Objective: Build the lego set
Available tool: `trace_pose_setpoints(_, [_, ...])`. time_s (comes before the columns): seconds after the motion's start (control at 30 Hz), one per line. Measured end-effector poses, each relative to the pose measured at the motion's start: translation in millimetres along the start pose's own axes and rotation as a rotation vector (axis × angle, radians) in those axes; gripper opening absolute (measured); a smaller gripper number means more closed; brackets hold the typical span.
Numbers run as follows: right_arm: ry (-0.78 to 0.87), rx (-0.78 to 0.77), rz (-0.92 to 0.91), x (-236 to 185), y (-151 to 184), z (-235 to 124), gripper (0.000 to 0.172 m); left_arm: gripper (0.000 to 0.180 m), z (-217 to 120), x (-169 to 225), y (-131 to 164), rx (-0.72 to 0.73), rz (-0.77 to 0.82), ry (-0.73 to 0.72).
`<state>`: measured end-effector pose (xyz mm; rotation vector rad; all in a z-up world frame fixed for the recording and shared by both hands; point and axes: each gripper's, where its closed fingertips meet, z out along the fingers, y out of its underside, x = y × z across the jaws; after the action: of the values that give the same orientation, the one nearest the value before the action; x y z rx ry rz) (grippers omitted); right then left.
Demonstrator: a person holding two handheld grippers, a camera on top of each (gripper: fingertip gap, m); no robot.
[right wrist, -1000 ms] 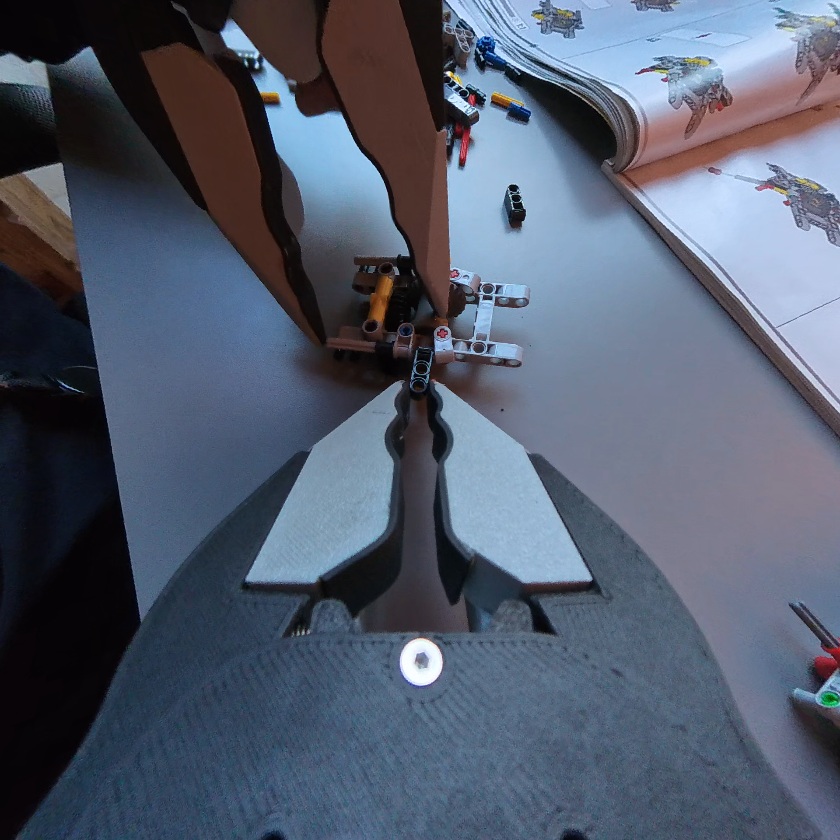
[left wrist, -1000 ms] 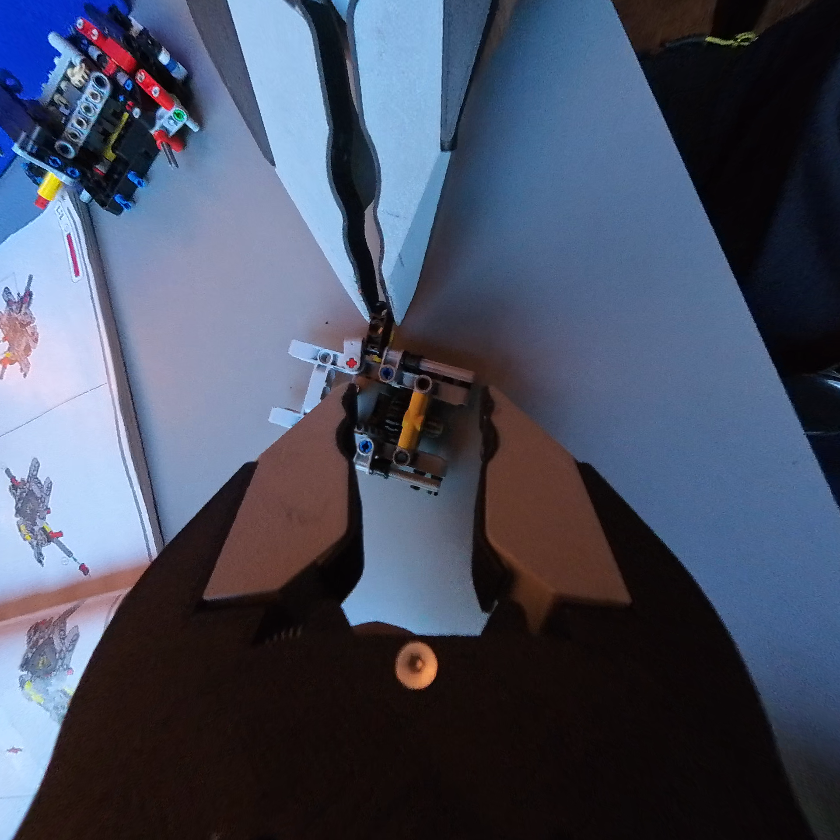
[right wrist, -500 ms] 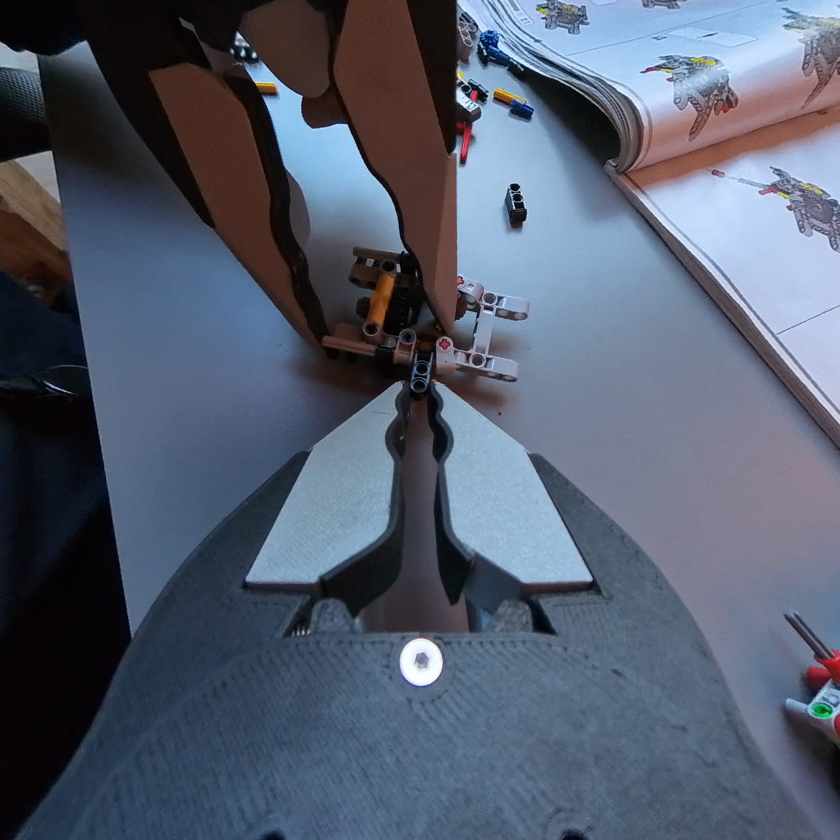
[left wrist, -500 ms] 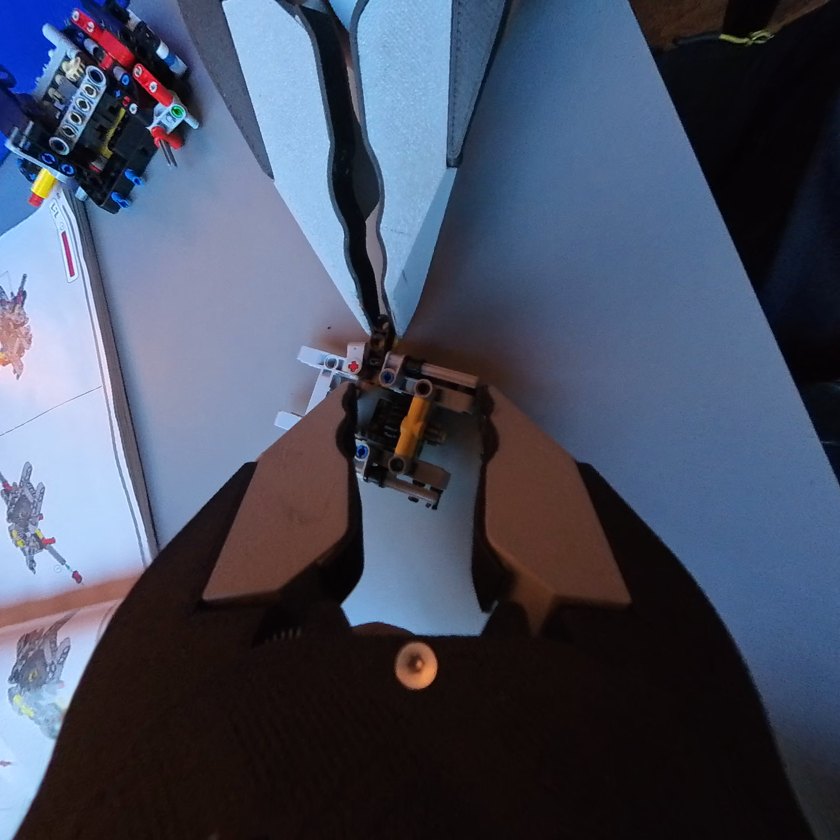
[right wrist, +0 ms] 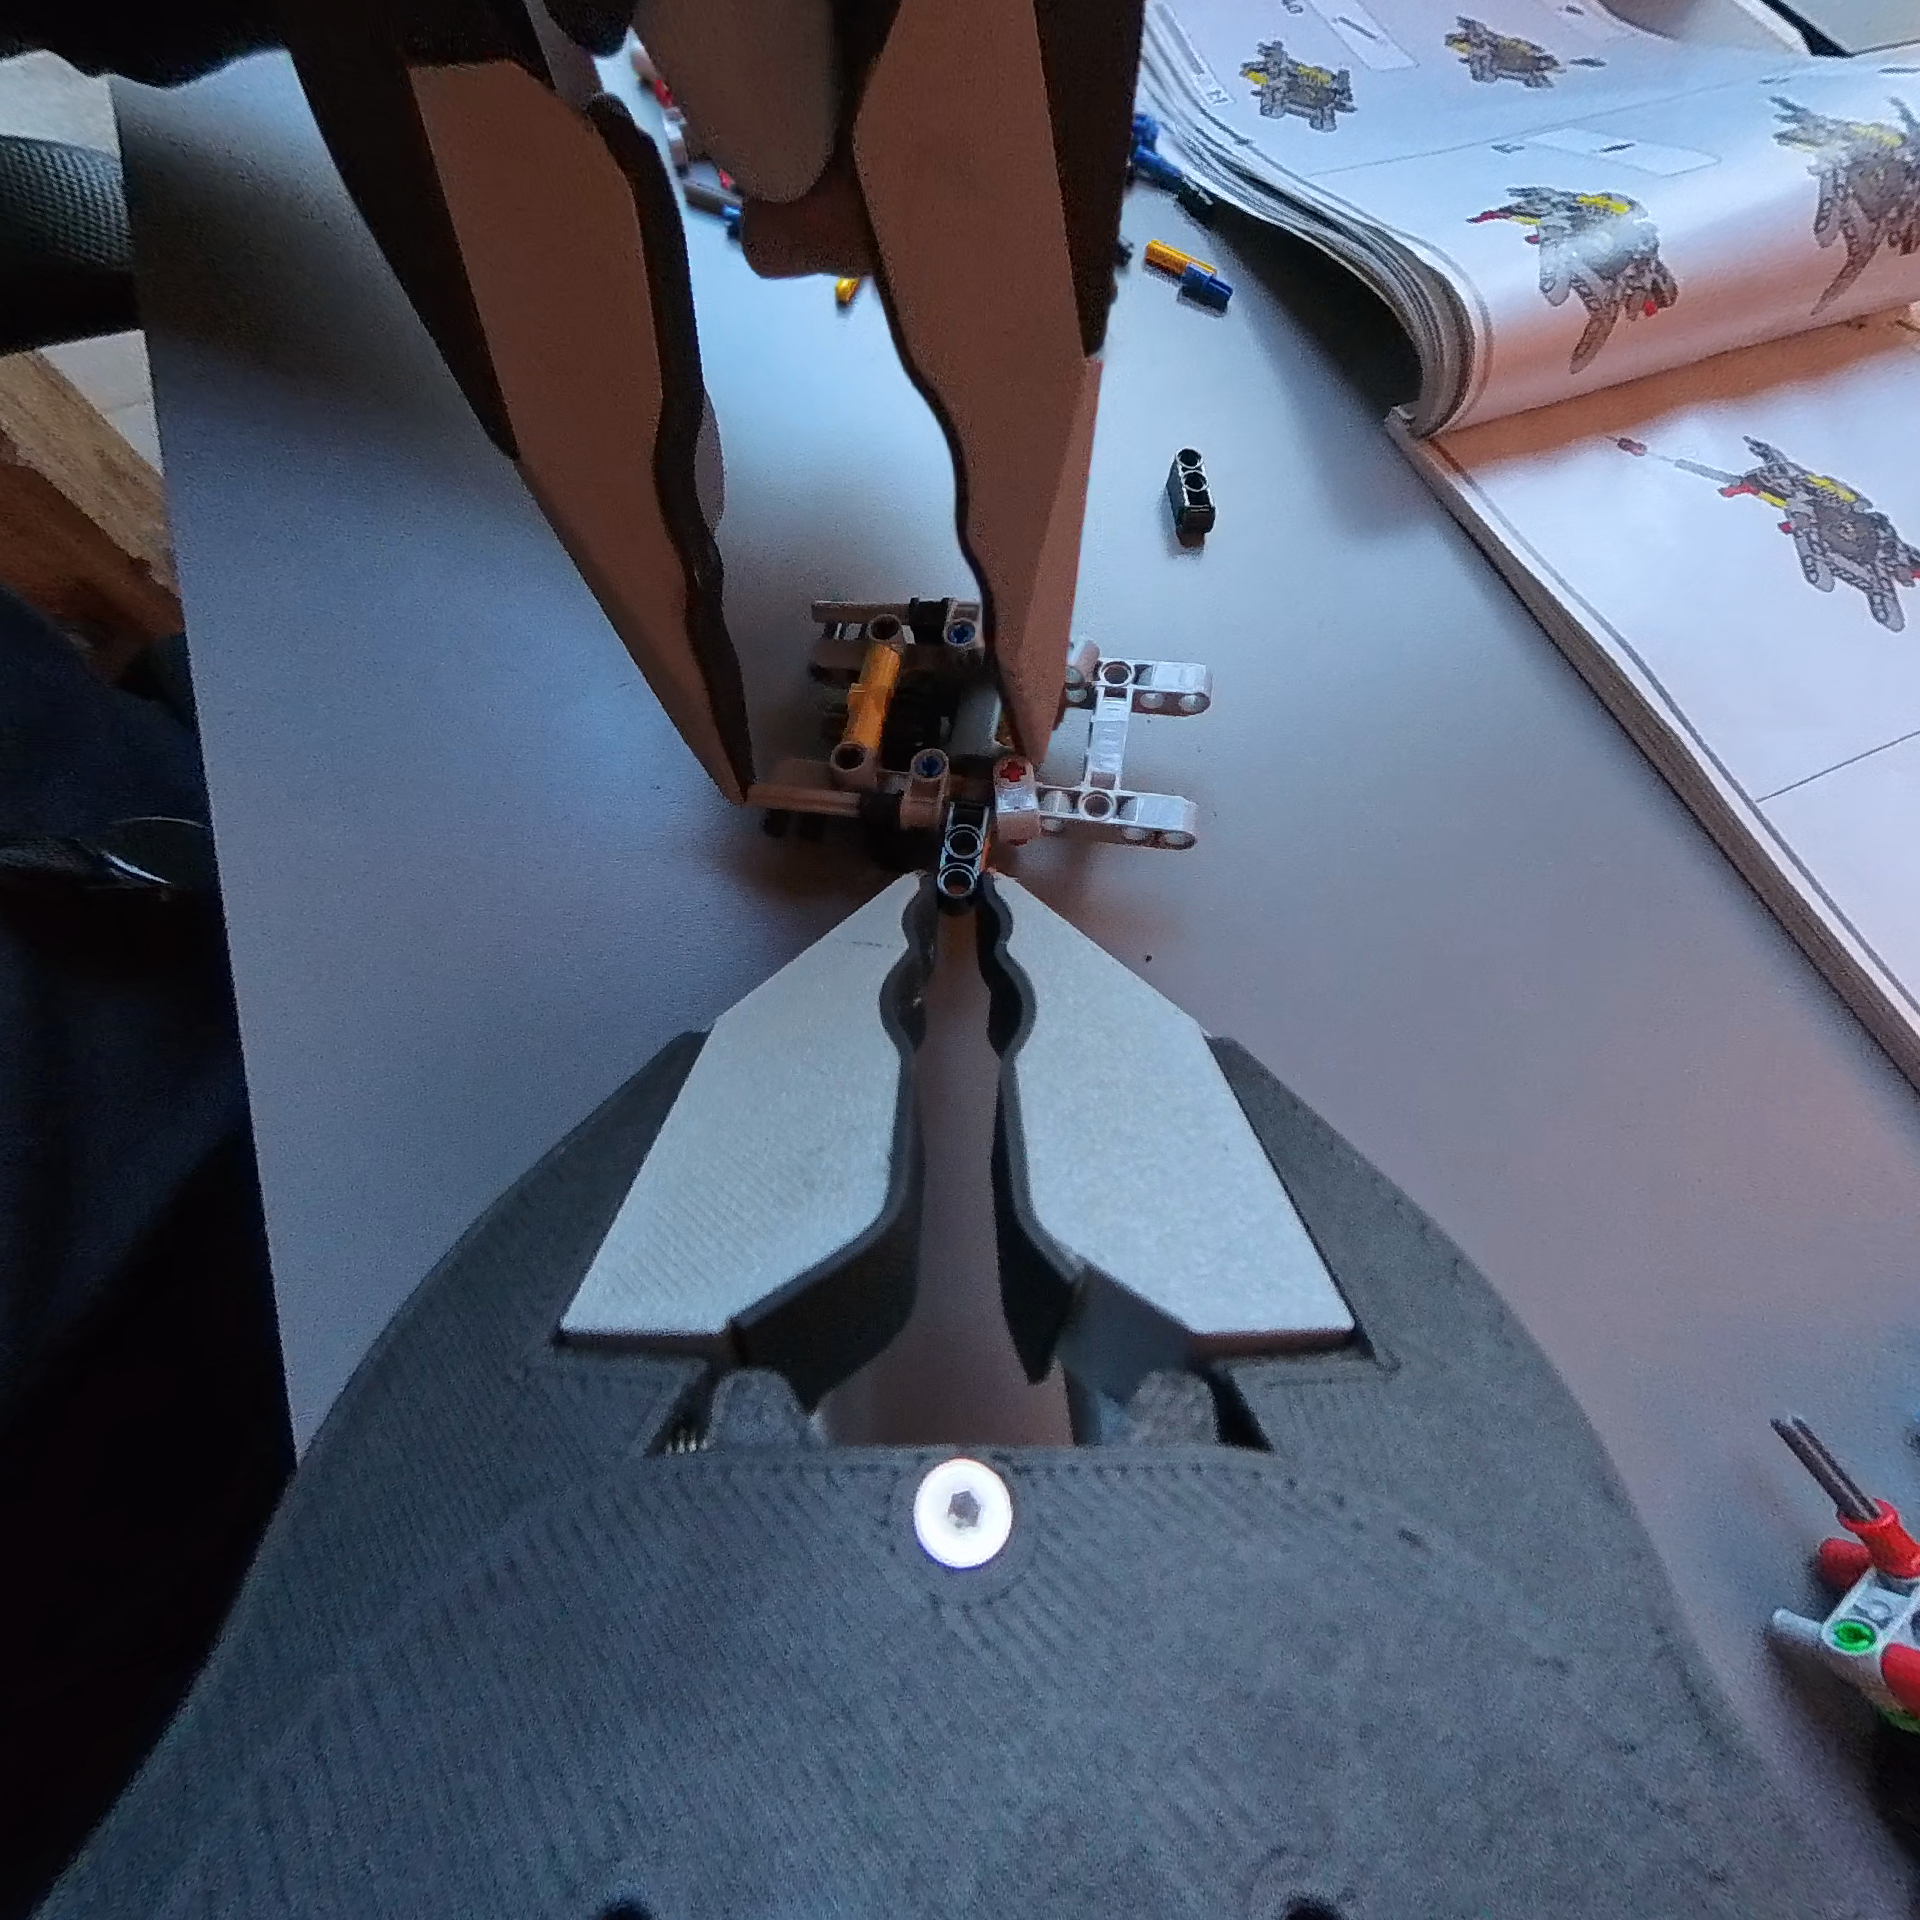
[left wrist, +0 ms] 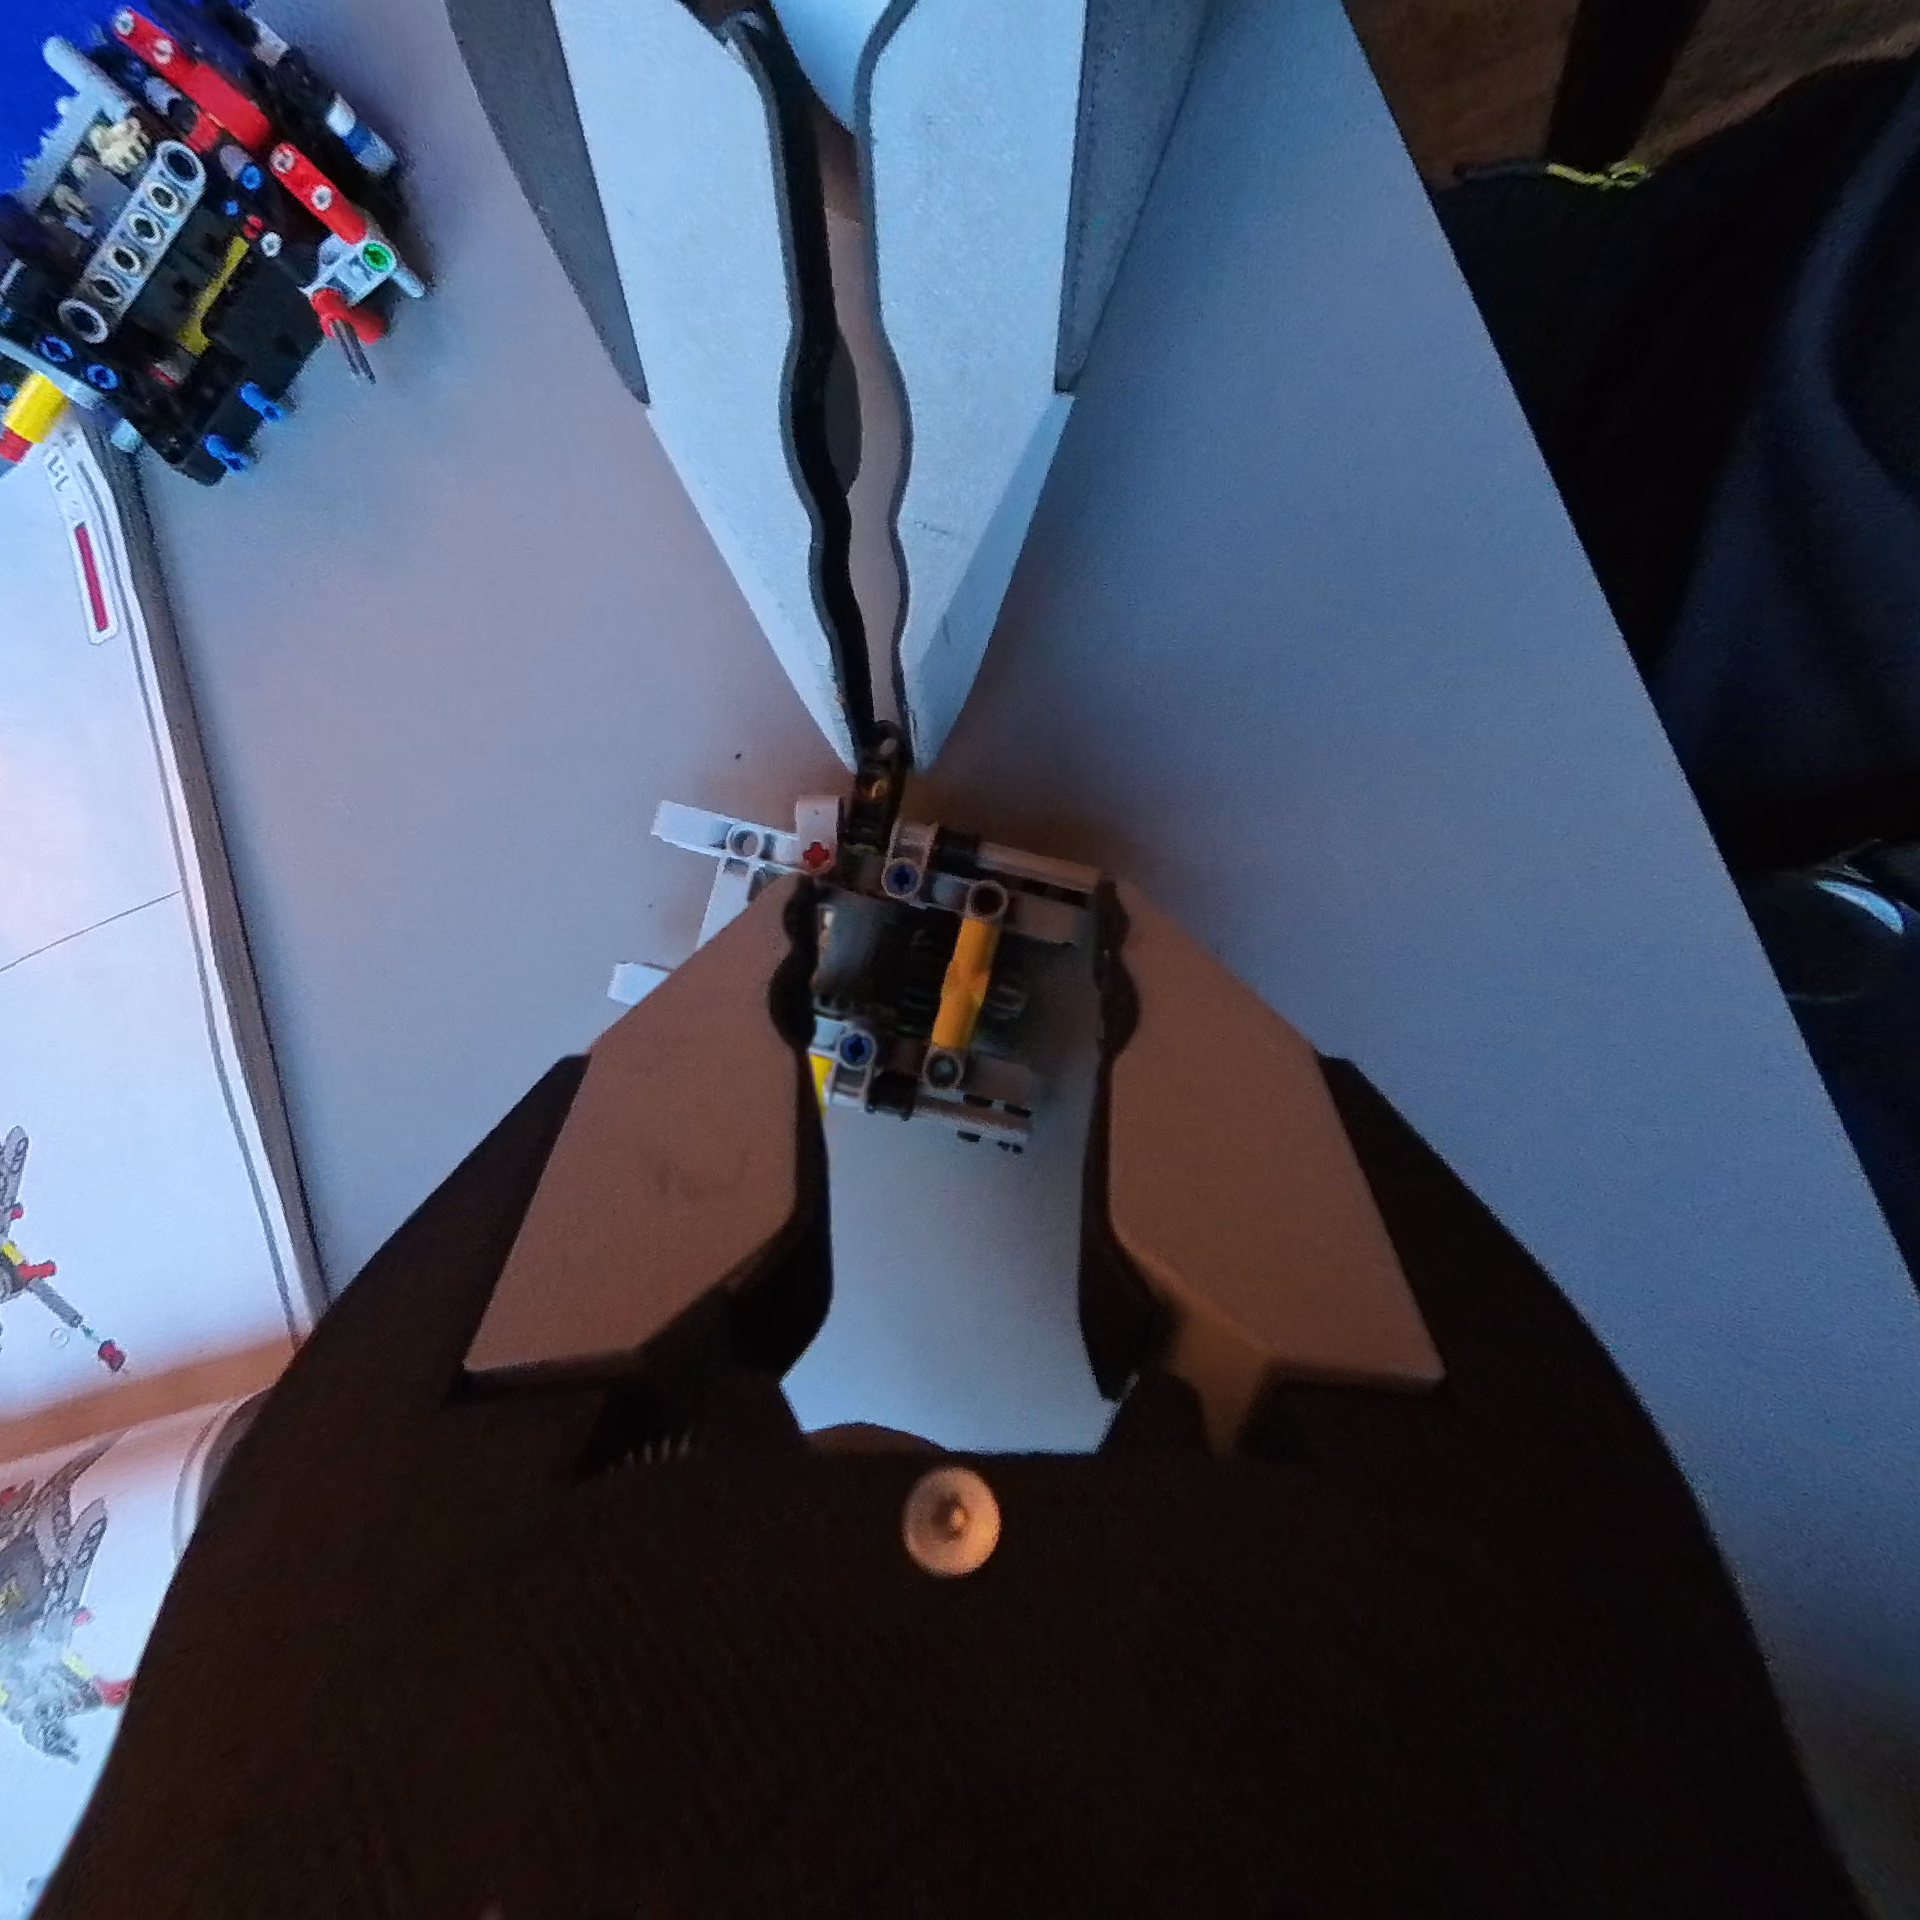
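1. The left gripper [left wrist: 951,966] clamps a small brick model [left wrist: 935,987] on the grey table [left wrist: 1299,831], seemingly touching both sides.
2. The right gripper [right wrist: 961,894], nearly closed, pinches the model's black connector [right wrist: 962,847].

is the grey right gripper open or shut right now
Shut: the grey right gripper has both fingertips pinching a small black two-hole connector piece.

Grey table in dim, mixed light

I see a smooth grey table [right wrist: 1455,1039] whose straight edge [left wrist: 1558,623] runs diagonally, with darkness beyond it. A cool bluish light falls across the surface, with a warmer reddish tint in places. Past the far left edge, a piece of brown wood [right wrist: 62,499] shows.
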<state>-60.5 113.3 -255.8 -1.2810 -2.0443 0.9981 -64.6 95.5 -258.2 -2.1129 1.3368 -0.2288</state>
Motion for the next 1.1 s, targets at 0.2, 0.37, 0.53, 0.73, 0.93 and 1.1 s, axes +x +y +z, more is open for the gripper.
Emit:
trace_pose_setpoints(0.2, [-0.007, 0.002, -0.01, -1.7, -0.2, 0.0, 0.005, 0.059, 0.8, -0.7, -0.9, 0.01, -0.004, -0.015])
trace_pose_setpoints(0.37, [-0.006, 0.0, -0.019, -2.2, -0.1, 0.4, 0.005, 0.062, 0.7, -0.9, -4.6, 0.031, -0.017, 0.011])
trace_pose_setpoints(0.53, [-0.009, -0.003, -0.022, -2.9, 0.2, 0.6, 0.005, 0.06, 5.7, 2.4, -1.8, 0.013, 0.003, 0.031])
trace_pose_setpoints(0.73, [-0.013, -0.007, -0.033, -4.4, 0.7, 1.2, 0.005, 0.055, 8.0, 4.4, 0.7, 0.016, 0.002, 0.029])
trace_pose_setpoints(0.93, [-0.008, -0.012, -0.039, -4.3, 1.3, 1.7, 0.005, 0.055, 9.7, 4.8, -2.7, 0.061, -0.111, 0.002])
trace_pose_setpoints(1.1, [-0.01, -0.008, -0.035, -4.0, 0.8, 1.3, 0.005, 0.056, 9.6, 3.4, -2.3, 0.066, -0.176, -0.107])
